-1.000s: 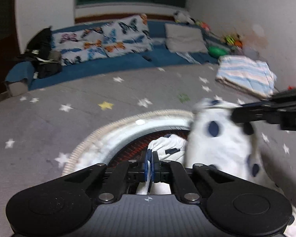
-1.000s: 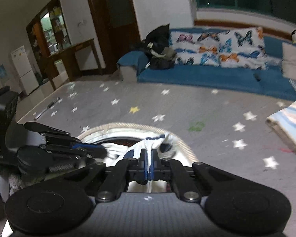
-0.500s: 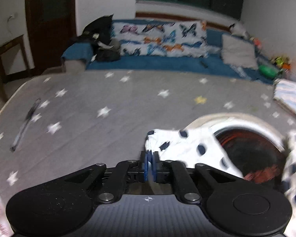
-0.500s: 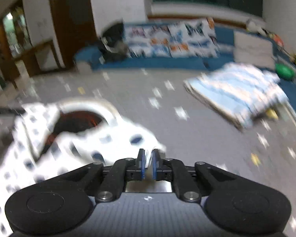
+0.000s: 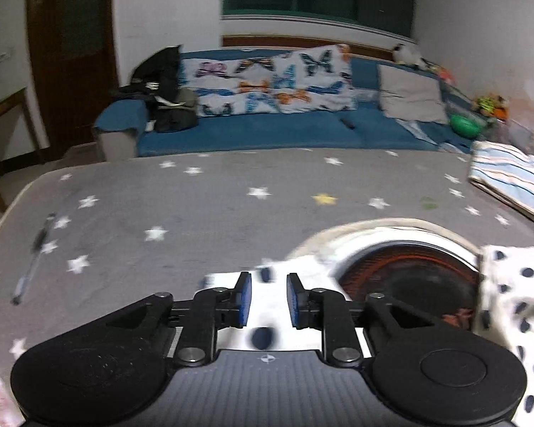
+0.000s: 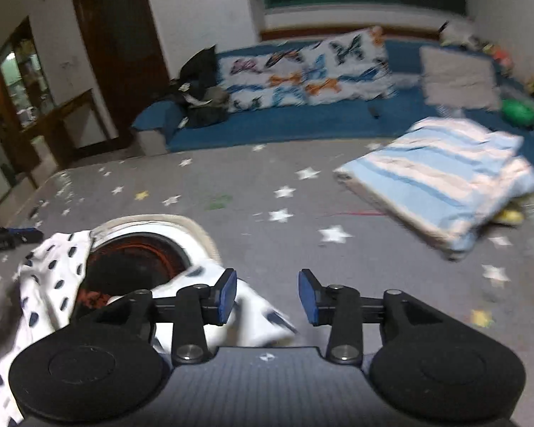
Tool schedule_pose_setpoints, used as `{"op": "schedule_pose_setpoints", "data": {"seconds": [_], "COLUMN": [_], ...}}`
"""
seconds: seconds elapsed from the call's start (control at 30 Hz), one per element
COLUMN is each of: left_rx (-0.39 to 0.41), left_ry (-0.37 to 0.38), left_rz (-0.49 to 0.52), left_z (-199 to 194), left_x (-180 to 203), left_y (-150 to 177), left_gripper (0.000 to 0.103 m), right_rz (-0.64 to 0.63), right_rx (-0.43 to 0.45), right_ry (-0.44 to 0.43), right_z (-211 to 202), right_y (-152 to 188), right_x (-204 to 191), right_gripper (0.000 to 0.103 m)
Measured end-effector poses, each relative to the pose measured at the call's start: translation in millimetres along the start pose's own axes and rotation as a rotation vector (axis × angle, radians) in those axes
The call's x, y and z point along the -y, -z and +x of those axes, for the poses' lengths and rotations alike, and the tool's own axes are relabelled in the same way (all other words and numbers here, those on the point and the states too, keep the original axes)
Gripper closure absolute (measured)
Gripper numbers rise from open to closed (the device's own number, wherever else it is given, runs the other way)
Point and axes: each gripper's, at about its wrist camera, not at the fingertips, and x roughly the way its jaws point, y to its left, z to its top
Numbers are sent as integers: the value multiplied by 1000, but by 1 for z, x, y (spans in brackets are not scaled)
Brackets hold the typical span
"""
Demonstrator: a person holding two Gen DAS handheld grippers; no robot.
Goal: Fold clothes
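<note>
1. While both sets of jaws are opening, the left gripper (image 5: 266, 300) has the white dotted garment (image 5: 267, 320) loose between its spread pads, not pinched.
2. The right gripper (image 6: 267, 297) stands wider; the cloth lies under its left pad only.
3. The garment drapes over the round basket (image 5: 402, 235), one end on each side of it.
4. Judgement: let the corners drop flat on the star-print cover (image 5: 203, 206) beside the basket, then regrip cleanly.

White garment (image 5: 512, 284) with navy dots, grey star-patterned bedspread (image 5: 210, 213)
</note>
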Motion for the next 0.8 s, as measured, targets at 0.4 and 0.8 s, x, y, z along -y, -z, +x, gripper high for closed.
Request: {"op": "schedule_pose_setpoints", "data": {"seconds": [0.4, 0.8], "left_rx": [-49, -57], "left_ry": [67, 62], "left_rz": [25, 6], "left_z": [27, 27], "left_x": [29, 27], "left_y": [7, 12], "left_gripper": [71, 67], "right_rz": [-165, -536], "right_rx": [-72, -66], "right_ry": [-138, -302], "right_z": [29, -37], "right_y": [17, 90], "right_x": [-38, -126], "right_gripper": [98, 83]}}
